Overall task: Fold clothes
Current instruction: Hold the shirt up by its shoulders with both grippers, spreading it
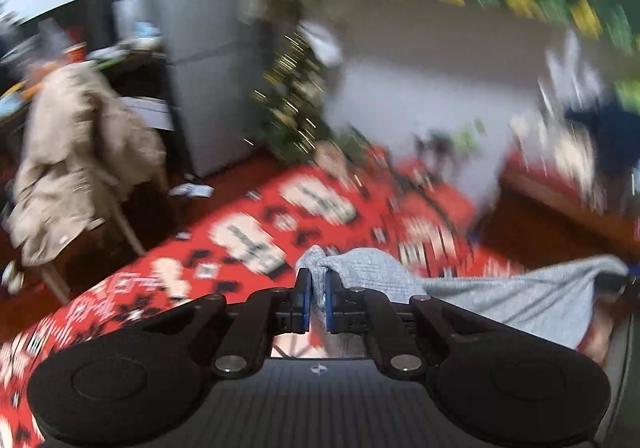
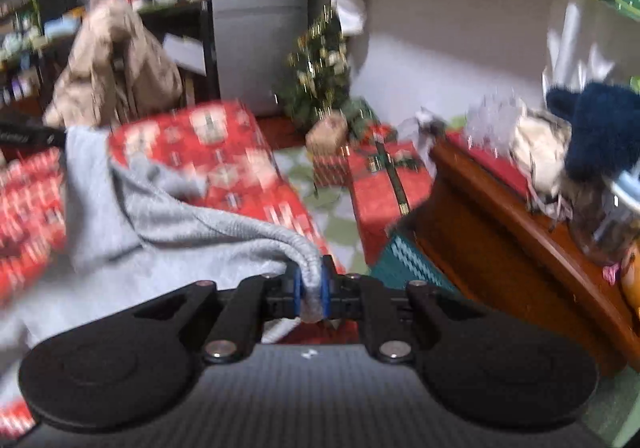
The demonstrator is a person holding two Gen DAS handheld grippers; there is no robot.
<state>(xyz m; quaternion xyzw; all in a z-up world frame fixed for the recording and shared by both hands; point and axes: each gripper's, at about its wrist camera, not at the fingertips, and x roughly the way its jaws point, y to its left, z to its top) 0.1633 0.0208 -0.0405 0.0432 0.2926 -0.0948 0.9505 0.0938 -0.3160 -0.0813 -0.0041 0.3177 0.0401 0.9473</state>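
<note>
A grey garment is clamped at one edge by the left gripper and at another by the right gripper, over a red cloth.

soft grey knit garment; glossy wooden cabinet.

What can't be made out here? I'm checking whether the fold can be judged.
- Grey garment, right wrist view: lower part hidden behind the right gripper.
- Garment type: unclear in both views.
- Red patterned cloth, left wrist view: print blurred by motion.
- Left gripper: fabric edge bunched between its pads.
</note>
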